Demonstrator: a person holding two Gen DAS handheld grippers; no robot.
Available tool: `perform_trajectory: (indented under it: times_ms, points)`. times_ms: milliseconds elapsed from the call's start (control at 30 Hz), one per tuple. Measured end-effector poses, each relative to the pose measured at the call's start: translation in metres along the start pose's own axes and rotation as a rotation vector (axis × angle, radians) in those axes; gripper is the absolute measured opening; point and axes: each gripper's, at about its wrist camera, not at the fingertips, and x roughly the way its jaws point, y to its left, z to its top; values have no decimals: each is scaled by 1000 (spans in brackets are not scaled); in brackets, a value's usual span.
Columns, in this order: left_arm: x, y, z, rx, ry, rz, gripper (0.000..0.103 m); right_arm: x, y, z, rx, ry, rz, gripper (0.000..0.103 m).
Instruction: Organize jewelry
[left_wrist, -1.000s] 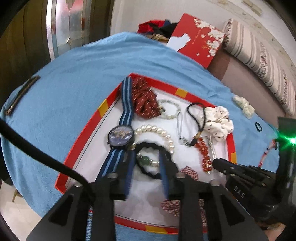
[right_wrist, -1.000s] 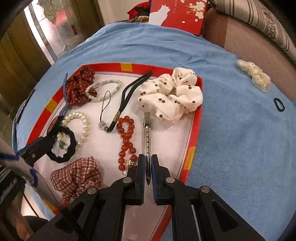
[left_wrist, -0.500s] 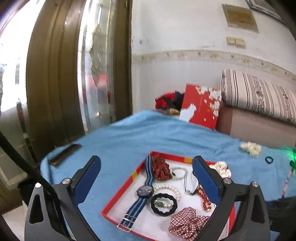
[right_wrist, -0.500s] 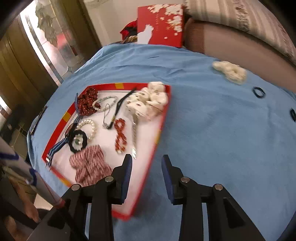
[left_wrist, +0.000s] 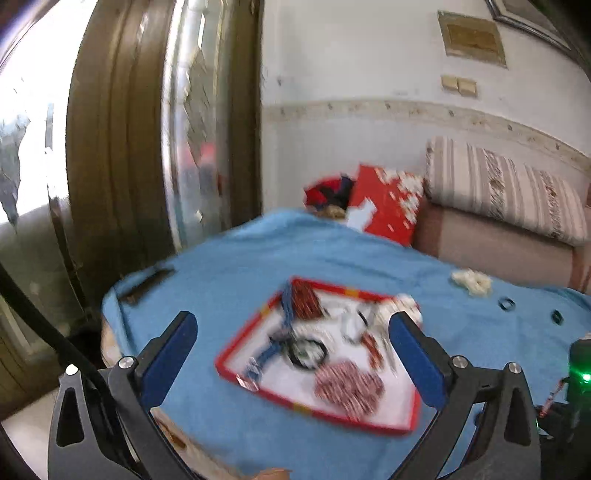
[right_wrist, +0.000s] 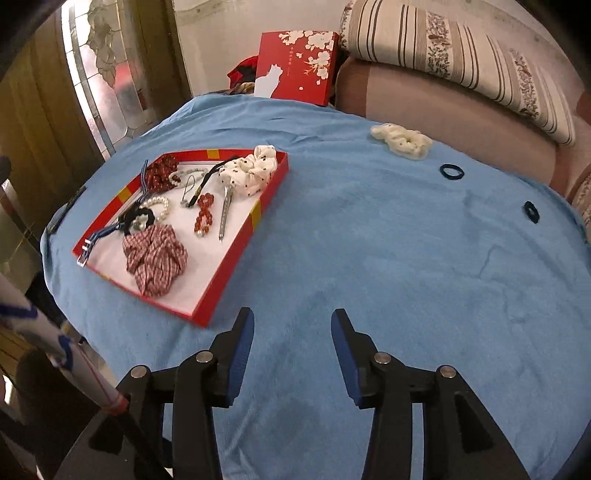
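Observation:
A red-rimmed tray with a white floor lies on the blue cloth, left of my right gripper. In it lie a checked scrunchie, a silver hair clip, a red bead bracelet, a black ring scrunchie and a white dotted scrunchie. The right jaws are opening over bare cloth with nothing between them. My left gripper stands wide open and empty, raised well back from the blurred tray. On the cloth lie a cream scrunchie and two dark hair ties.
A red gift box leans at the table's far edge beside a sofa with a striped cushion. A dark flat object lies near the left table edge. A glass door stands on the left.
Both grippers pulled back and up from the tray. The left one let go of the black ring scrunchie and opened wide. The right one released the silver hair clip, which stays in the tray.

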Motion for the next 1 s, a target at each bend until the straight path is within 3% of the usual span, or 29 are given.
perform_trajectory:
  times_ms: [100,333,533,1000]
  points:
    - [-1,-6,-15,-1,83,-59,103,-6,-5,-7,8,-10,-3,52]
    - [9,-36,-49,77,237,-90,103,-14,-11,-16,-23,-33,-46,56]
    - [13,-47,-61,84,296,-107,103,-12,-9,-18,-43,-38,-57,60]
    - [28,-45,-71,110,342,-69,103,-2,-1,-22,-81,-18,-74,61]
